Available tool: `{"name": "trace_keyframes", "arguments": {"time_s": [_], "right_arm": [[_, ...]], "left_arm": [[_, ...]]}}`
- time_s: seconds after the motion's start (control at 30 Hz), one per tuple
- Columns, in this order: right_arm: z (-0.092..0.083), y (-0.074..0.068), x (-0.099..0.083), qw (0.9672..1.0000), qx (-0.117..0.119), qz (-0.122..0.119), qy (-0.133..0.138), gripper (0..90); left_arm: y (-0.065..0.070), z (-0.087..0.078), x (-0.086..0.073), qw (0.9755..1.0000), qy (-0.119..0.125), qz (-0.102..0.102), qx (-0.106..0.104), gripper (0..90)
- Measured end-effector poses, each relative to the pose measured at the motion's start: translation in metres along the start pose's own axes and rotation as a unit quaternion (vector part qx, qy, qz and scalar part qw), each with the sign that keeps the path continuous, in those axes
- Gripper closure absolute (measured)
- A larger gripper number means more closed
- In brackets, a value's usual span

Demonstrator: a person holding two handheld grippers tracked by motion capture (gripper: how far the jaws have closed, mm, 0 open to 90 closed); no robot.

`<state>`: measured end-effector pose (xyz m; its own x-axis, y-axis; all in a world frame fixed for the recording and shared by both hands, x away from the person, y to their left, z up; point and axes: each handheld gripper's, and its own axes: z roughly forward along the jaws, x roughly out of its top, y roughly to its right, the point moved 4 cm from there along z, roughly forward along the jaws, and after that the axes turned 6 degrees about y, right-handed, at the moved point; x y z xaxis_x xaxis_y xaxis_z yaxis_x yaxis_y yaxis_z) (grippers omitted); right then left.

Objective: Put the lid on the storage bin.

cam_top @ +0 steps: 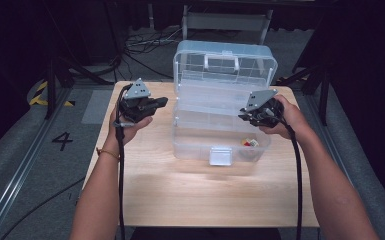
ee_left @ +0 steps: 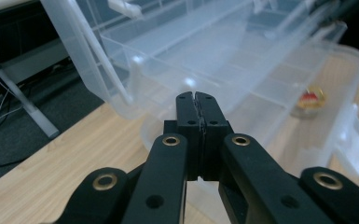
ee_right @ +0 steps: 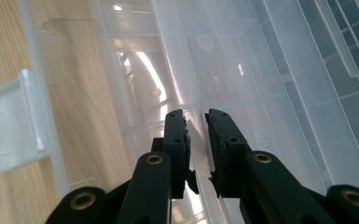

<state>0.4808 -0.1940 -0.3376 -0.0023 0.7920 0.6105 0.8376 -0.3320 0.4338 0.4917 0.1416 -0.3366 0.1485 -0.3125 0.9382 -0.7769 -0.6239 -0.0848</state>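
Observation:
A clear plastic organiser box (cam_top: 200, 142) stands open on the wooden table (cam_top: 180, 190), its lid (cam_top: 225, 62) raised at the back and an upper tray (cam_top: 205, 95) lifted over the base. My left gripper (cam_top: 162, 102) hovers just left of the box, jaws pressed together with nothing between them (ee_left: 196, 96). My right gripper (cam_top: 242, 116) is at the box's right side. In the right gripper view its jaws (ee_right: 196, 116) are closed on a thin clear rim of the tray (ee_right: 196, 154). A small red and yellow object (cam_top: 250, 143) lies in the base's front right corner (ee_left: 311, 97).
The box's white latch (cam_top: 220, 155) hangs at its front centre (ee_right: 14, 123). Bare wood lies in front of the box. Cables (cam_top: 145, 47) and metal stand legs (cam_top: 55, 82) are on the grey floor beyond the table.

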Motion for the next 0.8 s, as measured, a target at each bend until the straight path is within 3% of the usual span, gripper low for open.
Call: {"name": "trace_keyframes", "arguments": {"time_s": [0.17, 0.37, 0.67, 0.8], "right_arm": [[0.000, -0.001, 0.000, 1.0000, 0.000, 0.000, 0.002, 78.8], [0.000, -0.003, -0.001, 1.0000, -0.002, 0.005, 0.001, 78.1], [-0.001, -0.007, -0.002, 1.0000, -0.002, 0.002, -0.001, 77.7], [-0.001, -0.009, -0.003, 1.0000, -0.001, 0.003, -0.001, 77.5]], "left_arm": [[-0.007, 0.016, 0.007, 0.9999, 0.006, -0.009, -0.008, 90.0], [-0.010, 0.037, 0.015, 0.9988, 0.024, -0.026, -0.033, 90.0], [-0.015, 0.055, 0.018, 0.9983, 0.025, -0.047, -0.024, 90.0], [-0.017, 0.059, 0.018, 0.9987, 0.018, -0.045, -0.014, 90.0]]}}
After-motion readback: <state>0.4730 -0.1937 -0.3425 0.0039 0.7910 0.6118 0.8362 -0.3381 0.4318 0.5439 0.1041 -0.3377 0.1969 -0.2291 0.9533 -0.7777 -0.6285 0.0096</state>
